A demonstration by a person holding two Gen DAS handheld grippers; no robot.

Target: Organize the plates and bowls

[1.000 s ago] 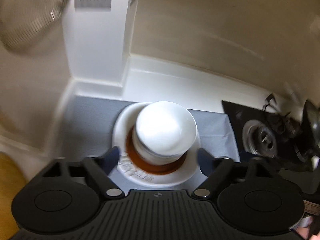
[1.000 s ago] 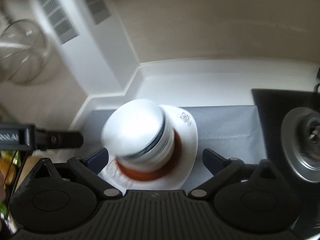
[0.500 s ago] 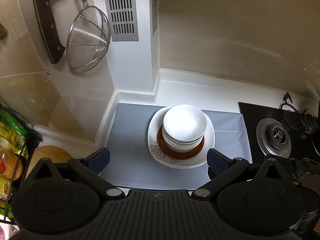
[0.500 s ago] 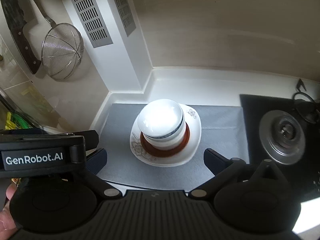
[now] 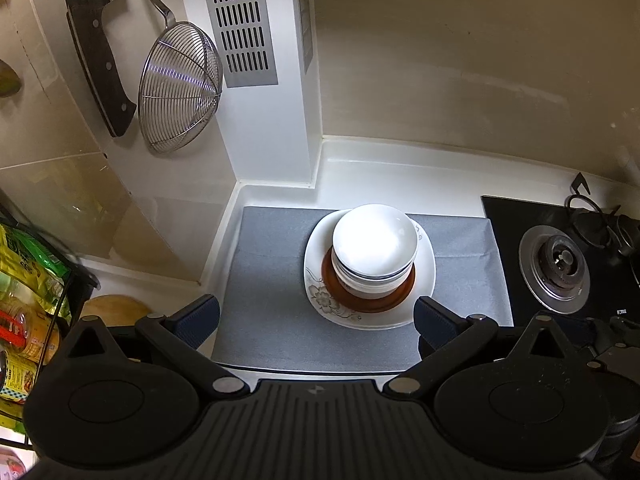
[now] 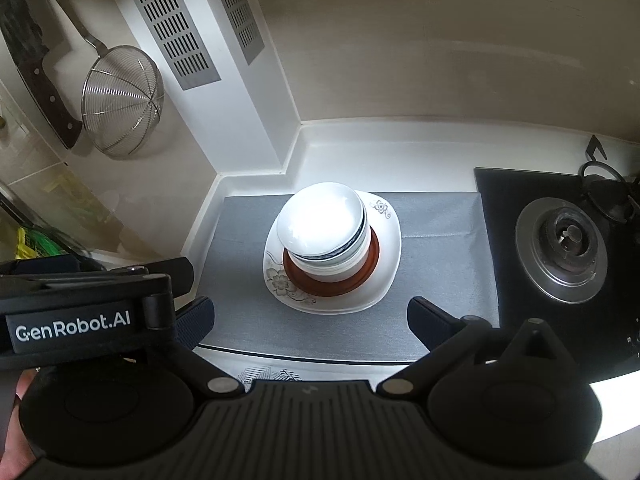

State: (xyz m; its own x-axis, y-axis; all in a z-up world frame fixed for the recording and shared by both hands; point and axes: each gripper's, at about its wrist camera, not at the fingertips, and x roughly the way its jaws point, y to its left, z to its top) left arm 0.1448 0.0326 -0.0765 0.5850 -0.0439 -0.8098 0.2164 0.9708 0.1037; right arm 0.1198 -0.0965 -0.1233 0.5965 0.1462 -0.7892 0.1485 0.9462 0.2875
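A stack of white bowls (image 5: 374,254) sits on a brown plate (image 5: 362,302); that rests on a white floral plate (image 5: 320,296), centred on a grey mat (image 5: 272,280) on the counter; the left gripper (image 5: 316,320) and right gripper (image 6: 308,320) hover above the mat's near edge, both with jaws spread wide and holding nothing; a gas burner (image 5: 560,264) lies to the right; a wire strainer (image 5: 180,88) and cleaver (image 5: 100,52) hang on the left wall.

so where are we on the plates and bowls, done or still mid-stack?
Looks done or nearly so. The white bowls sit nested on a brown dish, which rests on the flowered plate on the grey mat. Nothing is in hand: the left gripper and right gripper are both open and clear of the stack. No loose dishes show elsewhere on the counter.
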